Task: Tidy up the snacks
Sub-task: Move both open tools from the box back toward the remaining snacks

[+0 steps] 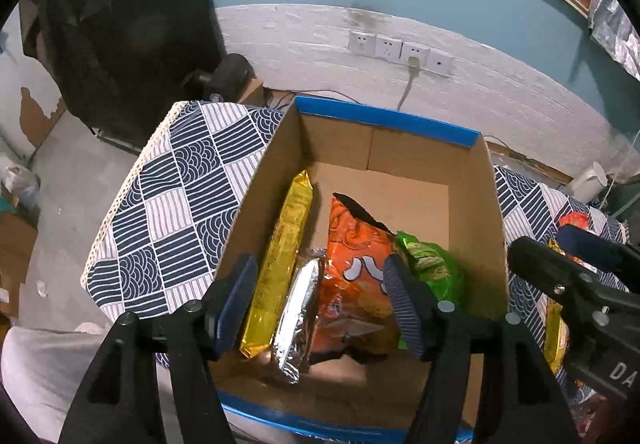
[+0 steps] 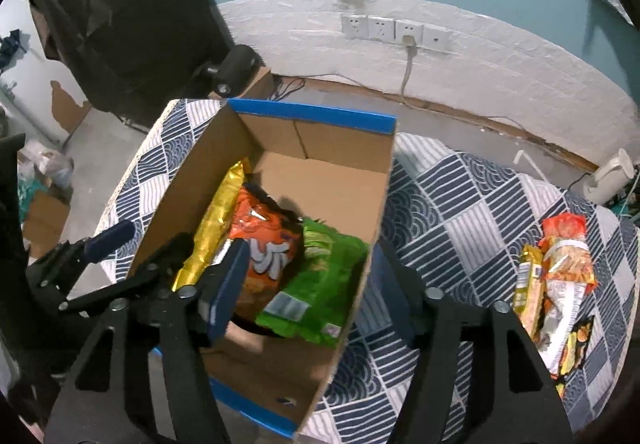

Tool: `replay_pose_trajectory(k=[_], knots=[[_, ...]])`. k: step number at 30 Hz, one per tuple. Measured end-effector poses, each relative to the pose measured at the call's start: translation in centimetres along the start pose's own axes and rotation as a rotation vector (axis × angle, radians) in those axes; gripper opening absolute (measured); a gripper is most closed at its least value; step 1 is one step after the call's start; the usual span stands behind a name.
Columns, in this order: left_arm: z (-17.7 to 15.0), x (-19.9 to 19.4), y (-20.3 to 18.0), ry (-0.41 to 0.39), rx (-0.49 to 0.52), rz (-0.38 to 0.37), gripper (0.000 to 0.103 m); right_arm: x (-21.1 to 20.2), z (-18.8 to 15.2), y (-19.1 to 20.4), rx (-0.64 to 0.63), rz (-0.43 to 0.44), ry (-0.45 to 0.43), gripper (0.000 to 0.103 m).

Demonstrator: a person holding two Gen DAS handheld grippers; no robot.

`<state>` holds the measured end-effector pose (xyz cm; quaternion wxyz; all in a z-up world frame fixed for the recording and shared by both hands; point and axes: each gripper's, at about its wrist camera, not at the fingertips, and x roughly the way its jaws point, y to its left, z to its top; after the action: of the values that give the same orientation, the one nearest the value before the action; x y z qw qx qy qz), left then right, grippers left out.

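The cardboard box (image 1: 472, 203) is seen as matt brown board edged with glossy blue tape. The snack packets (image 2: 276, 256) are shiny foil and plastic film. The tablecloth (image 2: 460, 203) is woven cloth, its hem possibly lace.

Dim, cool indoor light through two fisheye lenses

We see soft, even light with a bluish cast in both views and no hard shadows; the far inner corner of the cardboard box (image 1: 400, 163) is shaded. Glare sits on the silver foil packet (image 1: 298, 308) and glints along the gold packet (image 1: 284, 256). Straight lines bow strongly: the row of wall sockets (image 2: 396, 29) curves, and black vignette fills every corner. The picture stays fairly sharp at the centre, while the dark curtain (image 2: 120, 15) loses detail and the rim regions smear softly.
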<state>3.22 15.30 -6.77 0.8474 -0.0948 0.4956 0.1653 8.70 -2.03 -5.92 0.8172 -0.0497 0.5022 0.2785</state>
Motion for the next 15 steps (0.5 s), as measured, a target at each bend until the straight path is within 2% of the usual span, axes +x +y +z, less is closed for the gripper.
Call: replay_pose_trajectory(k=[9,15], knots=[[-0.2,-1.0,-2.4,0.009,0.034,-0.038,0.068,-2.3,-1.5,-3.6,0.034,-0.068,-0.029,0.07],[-0.3,-2.2,-5.4,-0.008,0.087,-0.056,0.069,-3.8,-2.9,-6.0,0.029,-0.137,-0.056,0.07]])
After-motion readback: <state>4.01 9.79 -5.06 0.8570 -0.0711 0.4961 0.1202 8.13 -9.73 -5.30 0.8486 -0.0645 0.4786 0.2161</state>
